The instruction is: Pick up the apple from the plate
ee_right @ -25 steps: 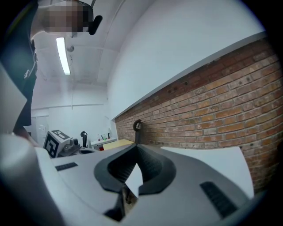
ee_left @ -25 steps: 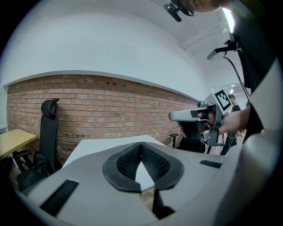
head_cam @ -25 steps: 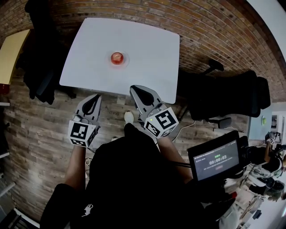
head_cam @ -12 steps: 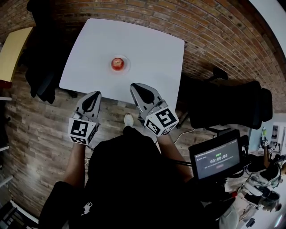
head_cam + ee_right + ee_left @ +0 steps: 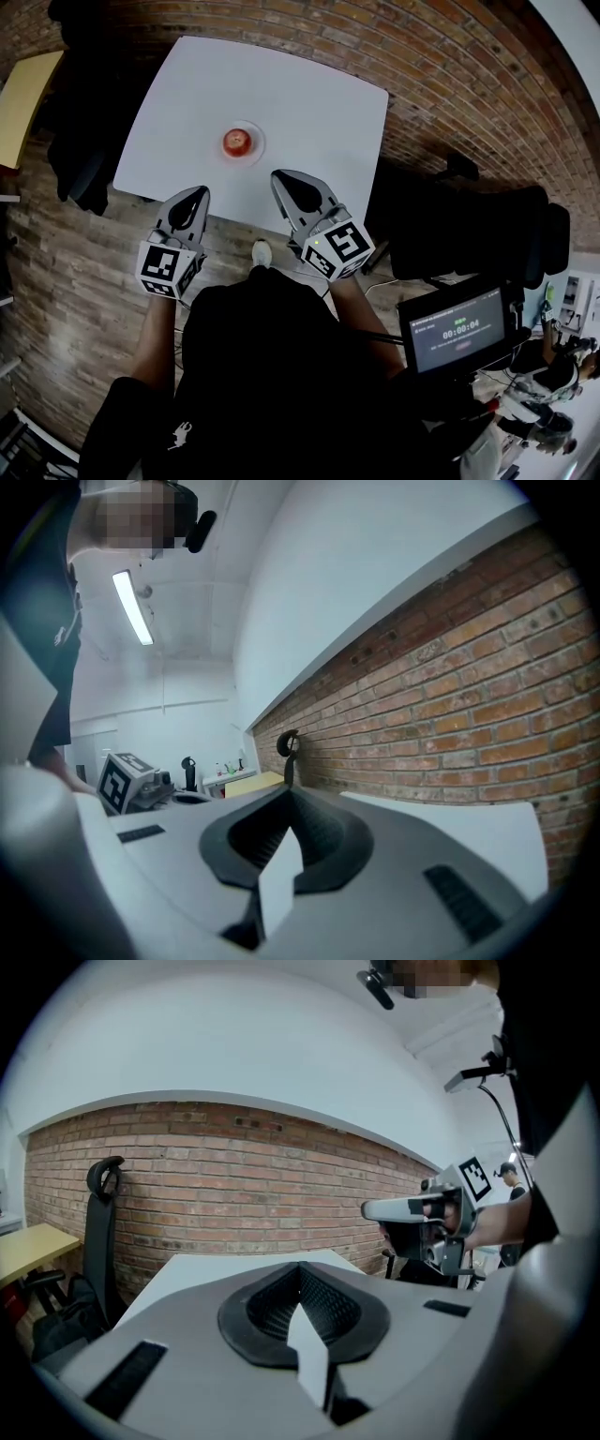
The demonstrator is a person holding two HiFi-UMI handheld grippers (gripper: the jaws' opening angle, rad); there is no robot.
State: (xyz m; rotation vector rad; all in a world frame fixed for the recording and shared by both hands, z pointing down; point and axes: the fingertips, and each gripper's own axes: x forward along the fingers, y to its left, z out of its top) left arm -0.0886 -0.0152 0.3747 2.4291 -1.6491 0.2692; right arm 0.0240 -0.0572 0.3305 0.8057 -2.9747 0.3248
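Note:
In the head view a red apple [image 5: 236, 142] sits on a small pale plate [image 5: 251, 150] near the middle of a white table [image 5: 309, 103]. Both grippers are short of it, at the table's near edge. My left gripper [image 5: 196, 193] is shut with nothing in it, below and slightly left of the apple. To the apple's lower right, my right gripper [image 5: 283, 177] is also shut and empty. The left gripper view shows closed jaws [image 5: 300, 1271] over the tabletop, with the right gripper [image 5: 417, 1209] alongside. The right gripper view shows closed jaws [image 5: 286, 794]. The apple is hidden in both gripper views.
A black office chair [image 5: 469, 220] stands right of the table. Another dark chair [image 5: 80, 141] and a yellow desk [image 5: 23, 98] are to the left. A small monitor [image 5: 457, 330] is at the person's right side. A brick wall [image 5: 234, 1185] rises behind the table.
Both grippers have moved forward, up to the table's near edge. The apple and table have slid lower and left in the head view. The jaws stay shut.

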